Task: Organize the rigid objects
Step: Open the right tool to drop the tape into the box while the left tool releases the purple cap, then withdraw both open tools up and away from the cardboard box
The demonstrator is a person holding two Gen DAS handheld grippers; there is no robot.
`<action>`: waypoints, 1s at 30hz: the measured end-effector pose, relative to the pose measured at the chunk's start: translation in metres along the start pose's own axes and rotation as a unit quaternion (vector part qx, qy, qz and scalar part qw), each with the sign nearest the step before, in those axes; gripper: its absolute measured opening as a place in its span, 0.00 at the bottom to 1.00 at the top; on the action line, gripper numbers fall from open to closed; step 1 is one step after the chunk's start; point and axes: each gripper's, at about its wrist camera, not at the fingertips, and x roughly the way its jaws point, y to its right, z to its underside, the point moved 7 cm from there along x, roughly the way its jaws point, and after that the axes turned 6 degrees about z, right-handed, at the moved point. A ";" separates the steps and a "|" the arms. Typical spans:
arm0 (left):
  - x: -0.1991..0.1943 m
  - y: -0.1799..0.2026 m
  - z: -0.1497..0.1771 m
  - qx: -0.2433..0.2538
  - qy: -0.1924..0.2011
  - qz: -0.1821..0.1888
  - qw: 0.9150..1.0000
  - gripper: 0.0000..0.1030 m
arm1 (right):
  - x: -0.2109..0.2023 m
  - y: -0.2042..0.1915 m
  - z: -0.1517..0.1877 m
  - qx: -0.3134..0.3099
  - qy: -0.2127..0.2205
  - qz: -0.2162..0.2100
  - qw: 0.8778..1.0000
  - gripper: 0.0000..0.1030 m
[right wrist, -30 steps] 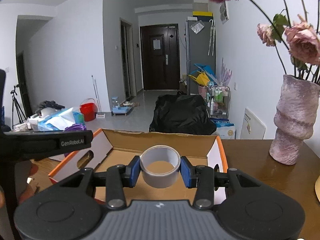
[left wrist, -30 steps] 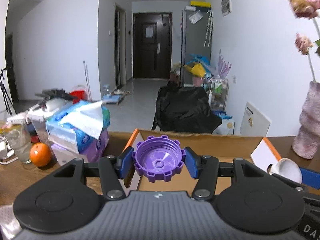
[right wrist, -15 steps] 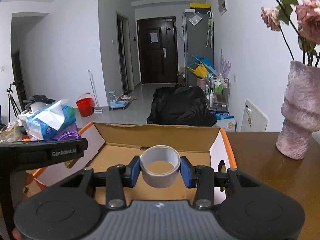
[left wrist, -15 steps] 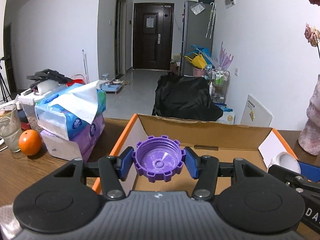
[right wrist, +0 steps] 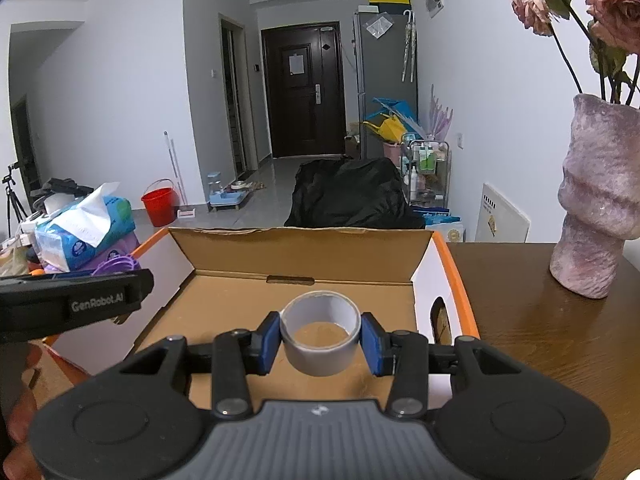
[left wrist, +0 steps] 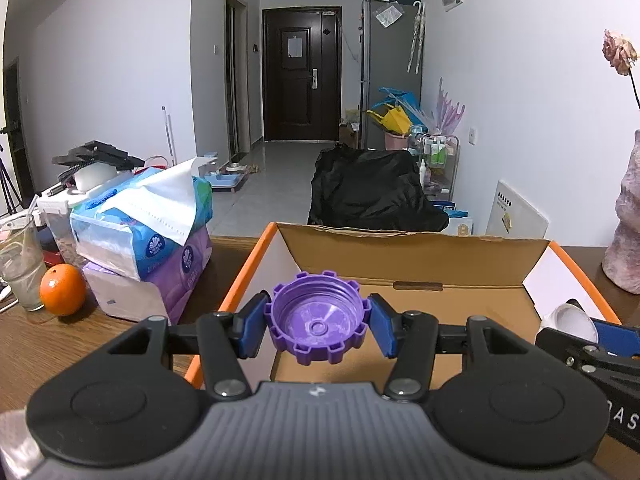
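A purple ridged cap (left wrist: 318, 316) sits between the blue pads of my left gripper (left wrist: 319, 330), which is shut on it above the left part of an open cardboard box (left wrist: 404, 254) with orange edges. My right gripper (right wrist: 320, 340) is shut on a grey tape roll (right wrist: 320, 356) over the box floor (right wrist: 240, 300). In the right wrist view the left gripper's side (right wrist: 76, 304) crosses the box's left wall. In the left wrist view the tape roll (left wrist: 570, 320) shows at the box's right wall.
Stacked tissue packs (left wrist: 148, 240), an orange (left wrist: 62, 290) and a glass (left wrist: 20, 264) stand left of the box on the wooden table (right wrist: 540, 340). A pink vase (right wrist: 596, 208) with dried roses stands to the right. A hand (right wrist: 20, 420) shows at the lower left.
Both grippers have sunk a little toward the box while keeping their loads; more of the box's inside shows now.
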 end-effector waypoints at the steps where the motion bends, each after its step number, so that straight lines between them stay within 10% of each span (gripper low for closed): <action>1: -0.001 0.000 0.000 0.001 0.000 -0.003 1.000 0.57 | 0.000 0.001 0.000 0.003 0.000 0.001 1.000 0.45; 6: -0.010 -0.006 -0.004 -0.007 0.017 -0.030 0.999 0.99 | 0.003 0.011 -0.003 0.019 -0.002 0.013 1.000 0.86; 9: -0.011 -0.011 -0.005 -0.010 0.020 -0.044 0.999 1.00 | 0.003 0.012 -0.002 0.021 -0.001 0.017 1.000 0.97; 30: -0.039 -0.018 -0.015 -0.032 0.020 -0.037 0.999 1.00 | -0.025 0.016 -0.010 0.008 0.017 0.031 0.999 1.00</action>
